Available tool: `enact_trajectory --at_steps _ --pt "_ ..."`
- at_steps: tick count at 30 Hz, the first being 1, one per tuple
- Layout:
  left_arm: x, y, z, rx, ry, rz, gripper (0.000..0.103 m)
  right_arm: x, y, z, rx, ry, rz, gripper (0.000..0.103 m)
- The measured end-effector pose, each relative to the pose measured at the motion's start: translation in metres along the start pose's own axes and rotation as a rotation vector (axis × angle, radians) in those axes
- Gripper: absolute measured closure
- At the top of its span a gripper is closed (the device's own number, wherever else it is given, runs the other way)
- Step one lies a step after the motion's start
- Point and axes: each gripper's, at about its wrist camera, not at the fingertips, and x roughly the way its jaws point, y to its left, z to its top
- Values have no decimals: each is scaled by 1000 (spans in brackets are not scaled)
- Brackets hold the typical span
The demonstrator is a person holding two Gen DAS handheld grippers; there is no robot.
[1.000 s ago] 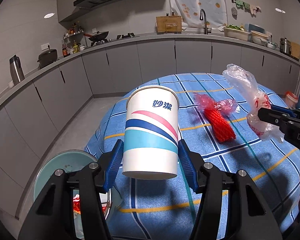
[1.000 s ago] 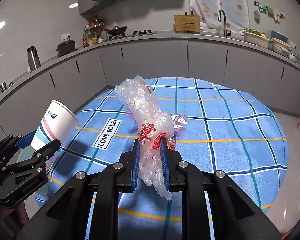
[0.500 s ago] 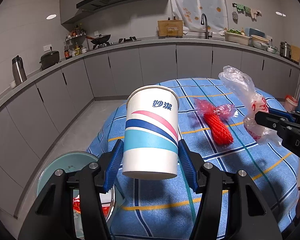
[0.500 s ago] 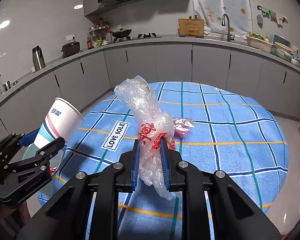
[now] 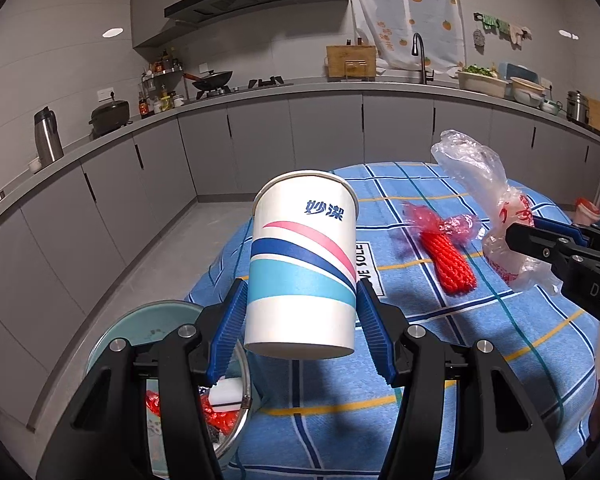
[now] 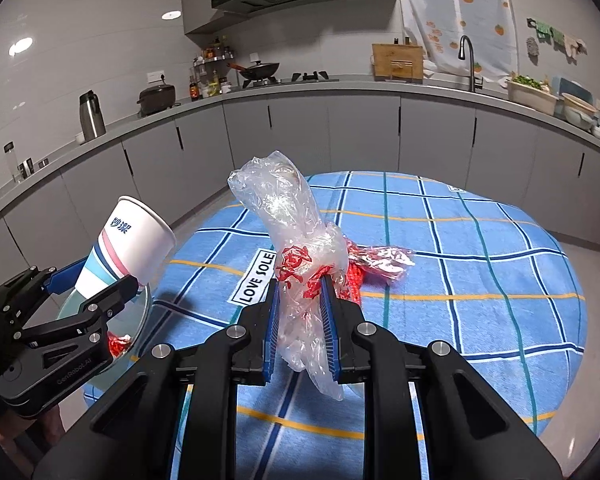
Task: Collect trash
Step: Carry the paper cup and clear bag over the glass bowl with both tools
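Grey-cabinet kitchen, round table (image 6: 480,264) in blue check: left tool (image 5: 300,332) clamps one paper cup (image 5: 302,268) upright, mouth up, above one bin (image 5: 116,344); right tool (image 6: 302,320) pinches one clear plastic bag (image 6: 296,248), long axis vertical; one red net sleeve (image 5: 448,260) lies flat.

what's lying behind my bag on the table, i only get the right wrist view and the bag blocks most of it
Observer: Behind the plastic bag, a red foam net sleeve lies flat on the tablecloth, with a crumpled pink-red wrapper at its far end.
Operator: is the cup gripped on both sides
Observer: Yes. The left tongs clamp the paper cup with one blue pad on each side of its lower half.
Operator: anything in the bin yet
Observer: The bin below the left tongs holds red scraps and a white piece.
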Motion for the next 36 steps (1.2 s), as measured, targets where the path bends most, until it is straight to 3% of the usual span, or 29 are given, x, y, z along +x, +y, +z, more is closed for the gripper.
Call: enact_trajectory --at_steps 36 --pt "-16 81 -20 -92 18 136 48 23 83 10 -126 3 162 82"
